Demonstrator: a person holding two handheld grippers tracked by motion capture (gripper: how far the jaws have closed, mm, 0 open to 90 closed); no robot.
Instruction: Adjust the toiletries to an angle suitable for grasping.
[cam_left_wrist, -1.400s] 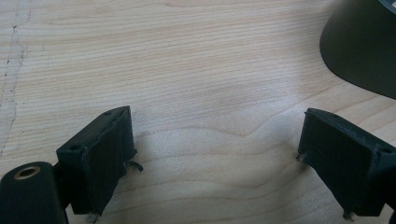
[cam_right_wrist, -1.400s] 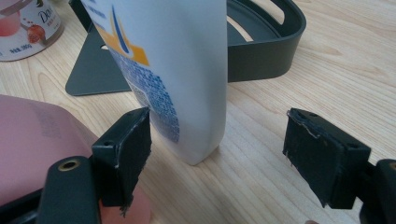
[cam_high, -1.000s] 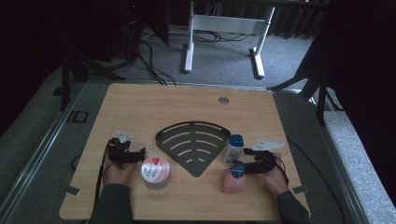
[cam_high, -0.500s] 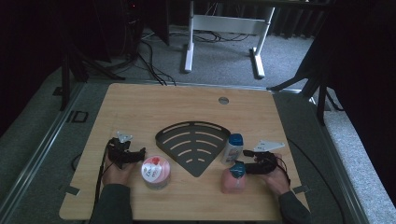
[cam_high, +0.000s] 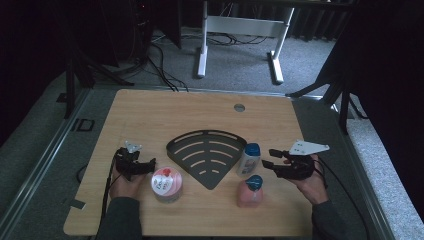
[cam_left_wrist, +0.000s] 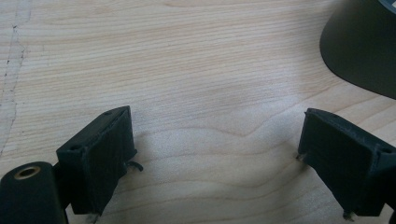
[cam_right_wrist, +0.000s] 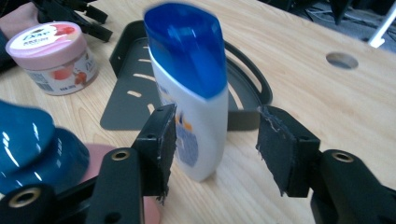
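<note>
Closing around the white bottle (cam_right_wrist: 196, 107) standing just beside the black rack (cam_right_wrist: 126, 107), right claw (cam_right_wrist: 212, 140) partway open, not yet gripping; risking tipping it toward the pink bottle (cam_high: 247, 197) through one-sided contact.

left gripper (cam_left_wrist: 215, 163) low over table, jaws wide apart, nothing between them | left pad (cam_left_wrist: 109, 156) and right pad (cam_left_wrist: 336, 154) both black, rising from bottom edge | wooden table (cam_left_wrist: 196, 70) light grain, bare between jaws | dark rack (cam_left_wrist: 364, 44) curved edge at top right, clear of right jaw
</note>
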